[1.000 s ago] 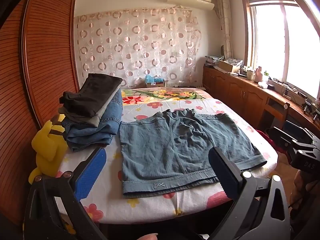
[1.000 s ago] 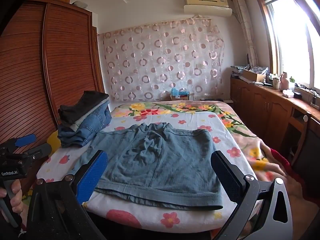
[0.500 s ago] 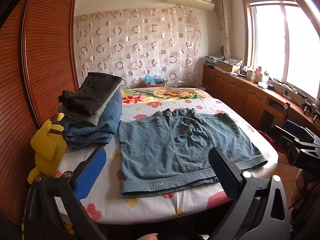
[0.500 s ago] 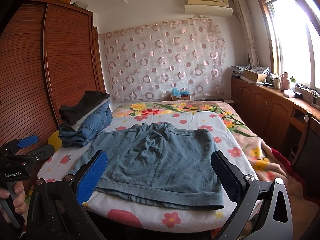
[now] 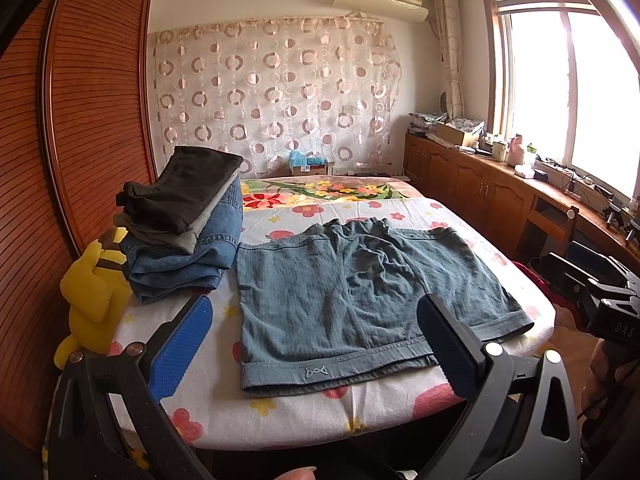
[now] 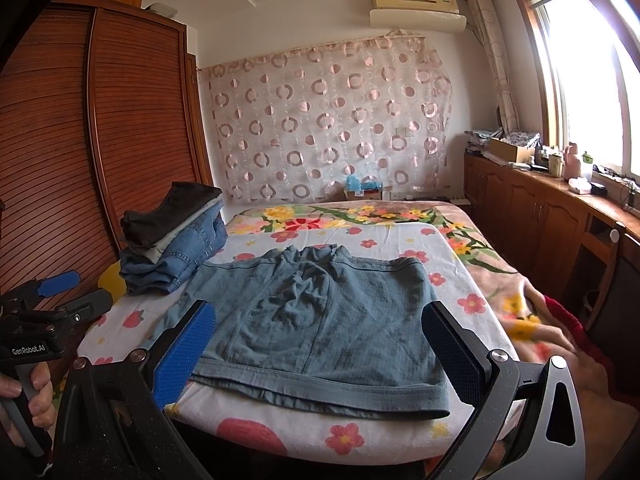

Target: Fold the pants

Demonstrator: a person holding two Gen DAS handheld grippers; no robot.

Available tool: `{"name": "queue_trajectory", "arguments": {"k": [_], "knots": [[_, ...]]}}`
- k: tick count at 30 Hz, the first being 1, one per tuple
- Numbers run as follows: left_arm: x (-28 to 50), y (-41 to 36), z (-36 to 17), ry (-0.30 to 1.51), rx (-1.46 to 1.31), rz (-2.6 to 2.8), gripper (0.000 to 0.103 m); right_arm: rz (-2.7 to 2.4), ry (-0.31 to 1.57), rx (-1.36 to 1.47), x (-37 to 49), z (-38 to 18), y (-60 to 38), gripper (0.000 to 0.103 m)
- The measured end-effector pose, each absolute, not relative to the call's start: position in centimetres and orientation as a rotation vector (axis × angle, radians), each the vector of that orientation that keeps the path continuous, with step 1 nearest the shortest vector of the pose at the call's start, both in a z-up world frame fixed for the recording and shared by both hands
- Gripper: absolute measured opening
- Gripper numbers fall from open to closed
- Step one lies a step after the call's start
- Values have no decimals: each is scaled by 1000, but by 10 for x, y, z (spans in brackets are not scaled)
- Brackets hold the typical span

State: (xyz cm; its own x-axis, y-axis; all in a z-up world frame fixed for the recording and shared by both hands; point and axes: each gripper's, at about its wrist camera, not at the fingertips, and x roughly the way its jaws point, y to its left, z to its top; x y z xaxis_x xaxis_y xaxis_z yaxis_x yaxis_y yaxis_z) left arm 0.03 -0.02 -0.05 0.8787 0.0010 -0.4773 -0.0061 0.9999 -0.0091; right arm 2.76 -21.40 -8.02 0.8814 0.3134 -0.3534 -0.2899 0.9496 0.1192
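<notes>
Blue-grey denim shorts (image 5: 352,300) (image 6: 320,320) lie spread flat on the floral bed sheet (image 5: 280,416) (image 6: 380,240), hem edges toward me and waistband at the far side. My left gripper (image 5: 316,344) hangs open in front of the near hem, nothing between its blue-padded fingers. My right gripper (image 6: 320,344) is open too, held before the shorts' right leg hem. In the right wrist view the left gripper's body (image 6: 44,320) shows at the left edge, held in a hand.
A stack of folded pants (image 5: 184,224) (image 6: 176,240) sits at the bed's left, beside a yellow plush toy (image 5: 92,292). A wooden wardrobe (image 6: 80,160) lines the left wall, low cabinets (image 5: 500,196) the right under the window. A red blanket (image 6: 568,320) drapes off the right side.
Both grippers have drifted slightly; the view of the shorts shifts a little. Nothing has been grasped and the shorts lie as before.
</notes>
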Motion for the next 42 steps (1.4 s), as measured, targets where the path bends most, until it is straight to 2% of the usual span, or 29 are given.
{"name": "queue_trajectory", "arguments": {"k": [42], "knots": [[2, -9, -4, 496, -17, -5, 102, 313, 370, 56, 26, -83, -212, 103]]}}
